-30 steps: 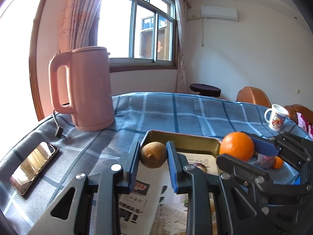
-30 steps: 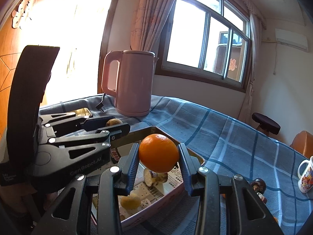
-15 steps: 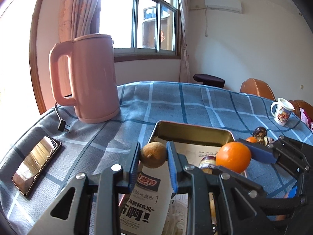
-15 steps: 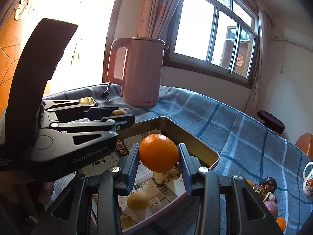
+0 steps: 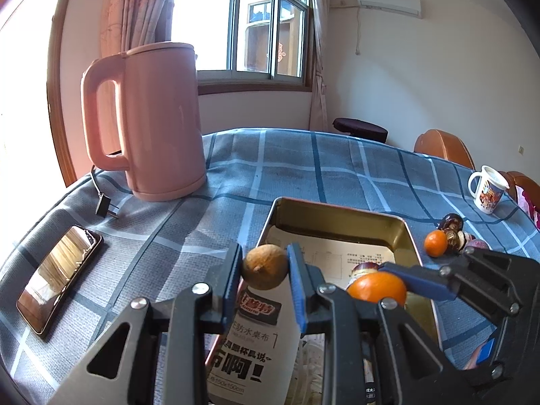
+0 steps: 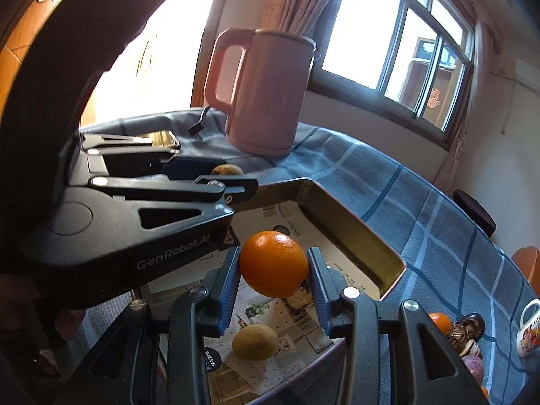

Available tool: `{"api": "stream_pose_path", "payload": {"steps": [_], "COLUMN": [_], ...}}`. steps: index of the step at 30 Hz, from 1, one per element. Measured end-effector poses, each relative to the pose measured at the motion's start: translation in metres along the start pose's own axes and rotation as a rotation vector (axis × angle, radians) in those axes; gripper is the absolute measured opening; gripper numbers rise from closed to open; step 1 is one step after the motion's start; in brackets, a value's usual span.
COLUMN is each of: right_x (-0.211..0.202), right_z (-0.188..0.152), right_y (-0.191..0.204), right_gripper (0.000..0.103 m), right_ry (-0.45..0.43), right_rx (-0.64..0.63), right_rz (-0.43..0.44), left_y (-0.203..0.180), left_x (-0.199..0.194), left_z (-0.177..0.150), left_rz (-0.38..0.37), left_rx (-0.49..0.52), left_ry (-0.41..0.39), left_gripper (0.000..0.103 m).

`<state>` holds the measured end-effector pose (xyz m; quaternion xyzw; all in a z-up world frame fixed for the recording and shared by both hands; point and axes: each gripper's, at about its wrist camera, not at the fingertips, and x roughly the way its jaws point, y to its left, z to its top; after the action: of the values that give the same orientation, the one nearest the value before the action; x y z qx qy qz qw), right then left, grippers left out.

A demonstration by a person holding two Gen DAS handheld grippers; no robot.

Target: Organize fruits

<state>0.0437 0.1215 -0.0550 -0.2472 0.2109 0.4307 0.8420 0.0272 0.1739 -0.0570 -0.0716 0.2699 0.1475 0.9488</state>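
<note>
Jaws on your left gripper [image 5: 265, 266] are closed on a small brown fruit [image 5: 265, 266], blue pads pressing it from both sides, and you hold it above the near left corner of the metal tray [image 5: 341, 214]. Jaws on your right gripper [image 6: 274, 263] are closed on an orange [image 6: 274, 263], gripped at its widest part and held over the middle of the tray, clear of the paper lining [image 6: 303, 236] below. Both grippers sit close together, the left one's black body crossing the left side of the right wrist view. Inside the tray, on the printed paper, lies a yellowish-brown fruit [image 6: 254, 342] near the front rim; a dark reddish item [image 5: 362, 267] shows partly behind the orange in the left wrist view, and you cannot tell from here what it is. Worktop [image 5: 303, 175] carries a blue checked cloth. To the right of the tray, on the cloth, sits a cluster of loose fruit: a small orange [image 5: 435, 243] just beside some dark brown ones [image 5: 452, 226]. A pink kettle [image 5: 158, 121] stands upright at the far left, its plug [image 5: 105, 204] lying beside it, and a phone [image 5: 59, 275] lies flat nearer you. A printed mug [image 5: 487, 193] stands at the far right edge.
</note>
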Motion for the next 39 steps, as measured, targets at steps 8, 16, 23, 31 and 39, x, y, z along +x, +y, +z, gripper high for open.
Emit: {"api": "stream_pose_path", "payload": {"steps": [8, 16, 23, 31, 39], "right_x": [0.006, -0.024, -0.085, -0.117, -0.138], "right_z": [0.0, -0.006, -0.034, -0.083, -0.12], "right_y": [-0.001, -0.006, -0.053, -0.143, -0.194], "right_gripper": [0.044, 0.075, 0.075, 0.075, 0.076], "right_ry": [0.032, -0.054, -0.11, -0.061, -0.061], "right_rx": [0.001, 0.0, 0.073, 0.324, 0.538], "right_rz": [0.008, -0.077, -0.212, -0.436, -0.573], "left_y": [-0.003, -0.007, -0.049, -0.14, -0.212], "left_x": [-0.002, -0.025, -0.043, -0.034, 0.001], "left_z": [0.0, -0.001, 0.007, 0.005, 0.001], "left_rz": [0.019, 0.016, -0.057, -0.233, -0.299], "left_rx": [0.015, 0.006, 0.07, 0.205, 0.271], "left_ry": [-0.011, -0.098, -0.151, -0.071, 0.02], "left_gripper": [0.033, 0.072, 0.076, 0.077, 0.077]}}
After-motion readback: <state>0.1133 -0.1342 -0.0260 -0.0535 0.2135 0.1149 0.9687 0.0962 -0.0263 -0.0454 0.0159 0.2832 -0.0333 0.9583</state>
